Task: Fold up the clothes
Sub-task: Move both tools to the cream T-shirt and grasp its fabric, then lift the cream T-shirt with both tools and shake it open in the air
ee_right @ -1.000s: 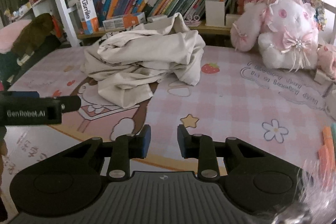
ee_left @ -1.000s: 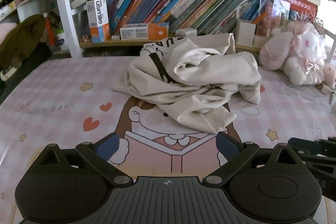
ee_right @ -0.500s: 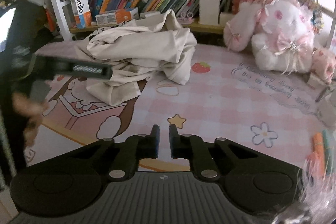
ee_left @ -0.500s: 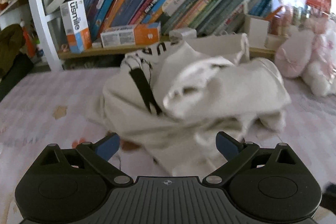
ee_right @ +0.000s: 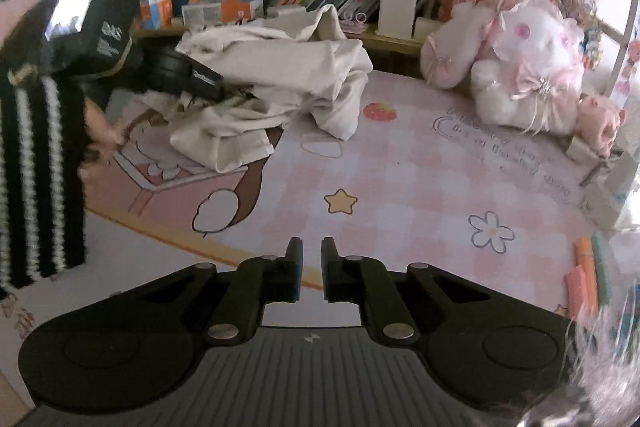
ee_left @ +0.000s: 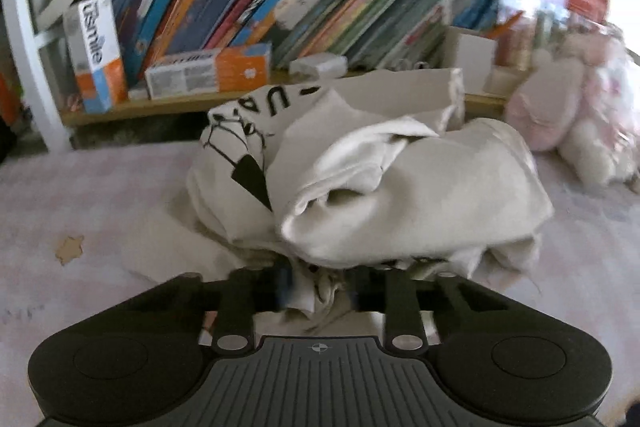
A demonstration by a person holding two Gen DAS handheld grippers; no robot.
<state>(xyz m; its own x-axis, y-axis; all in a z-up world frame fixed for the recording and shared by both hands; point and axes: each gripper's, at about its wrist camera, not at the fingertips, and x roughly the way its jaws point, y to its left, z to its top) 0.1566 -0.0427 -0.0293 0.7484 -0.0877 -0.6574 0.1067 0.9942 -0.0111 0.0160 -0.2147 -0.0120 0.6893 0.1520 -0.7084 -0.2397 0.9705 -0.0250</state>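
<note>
A: Our left gripper (ee_left: pixel 320 291) has its jaws clenched on a low fold of the crumpled cream cotton garment (ee_left: pixel 400 195), heaped on the pink checked cartoon mat (ee_right: pixel 400 179) near the bookshelf (ee_left: pixel 280 7).

B: Our right gripper (ee_right: pixel 311 267) sits nearly closed, grasping nothing, well apart from the cloth.

A: We may have pinched several layers; lifting could drag the whole heap, not one edge.

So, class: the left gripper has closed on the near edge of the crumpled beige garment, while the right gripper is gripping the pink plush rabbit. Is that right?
Not quite. The left gripper has indeed closed on the beige garment, but the right gripper holds nothing: it hangs over the pink mat, jaws almost together, well short of the plush rabbit. The right wrist view shows this.
</note>
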